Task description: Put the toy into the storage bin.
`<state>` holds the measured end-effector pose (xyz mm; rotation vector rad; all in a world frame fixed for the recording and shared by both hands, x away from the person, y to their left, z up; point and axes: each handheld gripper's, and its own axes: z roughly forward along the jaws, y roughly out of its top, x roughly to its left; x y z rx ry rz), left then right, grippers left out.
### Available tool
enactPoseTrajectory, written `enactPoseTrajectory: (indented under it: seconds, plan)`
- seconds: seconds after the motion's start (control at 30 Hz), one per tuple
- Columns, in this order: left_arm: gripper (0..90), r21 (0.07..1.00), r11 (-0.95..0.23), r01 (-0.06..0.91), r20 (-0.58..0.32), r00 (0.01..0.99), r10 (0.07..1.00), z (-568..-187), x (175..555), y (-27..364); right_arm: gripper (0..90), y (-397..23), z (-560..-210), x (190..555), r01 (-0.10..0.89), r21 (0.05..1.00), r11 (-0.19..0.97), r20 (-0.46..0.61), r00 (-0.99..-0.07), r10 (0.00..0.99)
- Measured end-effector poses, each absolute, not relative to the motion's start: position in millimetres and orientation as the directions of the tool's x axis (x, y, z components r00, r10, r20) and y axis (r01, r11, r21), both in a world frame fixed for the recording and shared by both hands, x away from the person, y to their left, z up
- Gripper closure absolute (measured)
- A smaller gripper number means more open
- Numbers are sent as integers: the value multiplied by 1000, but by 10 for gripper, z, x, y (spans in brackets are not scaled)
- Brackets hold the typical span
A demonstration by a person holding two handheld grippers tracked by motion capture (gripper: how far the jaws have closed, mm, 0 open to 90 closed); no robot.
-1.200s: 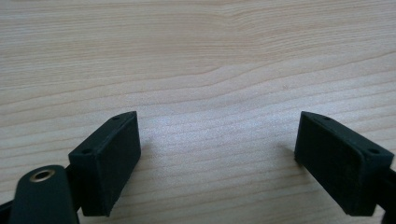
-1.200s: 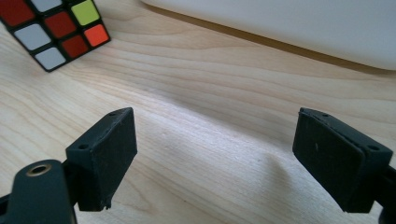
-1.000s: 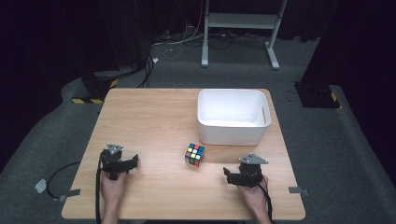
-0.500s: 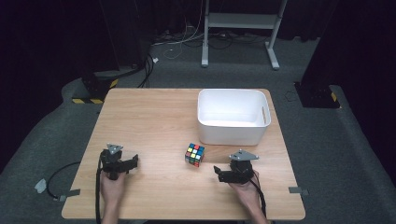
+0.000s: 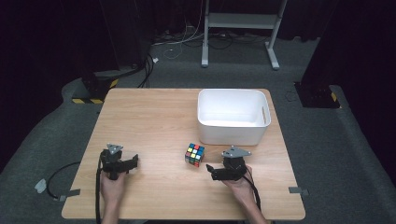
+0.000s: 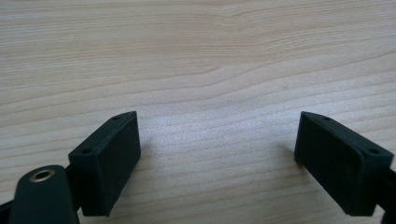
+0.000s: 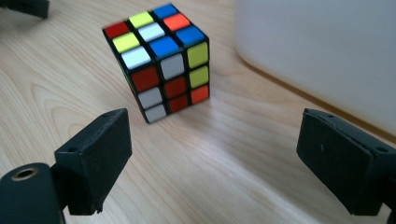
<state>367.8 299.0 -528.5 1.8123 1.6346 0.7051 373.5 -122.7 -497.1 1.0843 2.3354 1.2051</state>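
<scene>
A scrambled colour cube (image 5: 194, 154) stands on the wooden table (image 5: 154, 121), just in front of the white bin. My right gripper (image 5: 211, 171) lies a short way to its right, pointing left at it. In the right gripper view the cube (image 7: 161, 60) stands beyond the jaws and left of centre. That gripper (image 7: 215, 163) is open; its jaws have just been opening and nothing is between them. My left gripper (image 5: 134, 161) rests near the table's front left. It (image 6: 217, 158) is open over bare wood.
A white plastic bin (image 5: 232, 116) stands at the back right of the table, and its wall (image 7: 317, 56) is close behind the cube. A cable (image 5: 56, 179) trails off the left edge. Dark floor and a stand's legs (image 5: 238, 32) lie beyond the table.
My right gripper has slid left towards the cube and turned to face it, with its jaws a little wider. The left gripper and the cube have stayed put.
</scene>
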Motion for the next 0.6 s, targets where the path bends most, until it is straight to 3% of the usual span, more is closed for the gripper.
enactPoseTrajectory:
  seconds: [0.6]
  plan:
    - [145,729,-70,681,-3,105,995,-5284,3678,2991,93,-968,-4884,3827,455,810,370,92,-721,687]
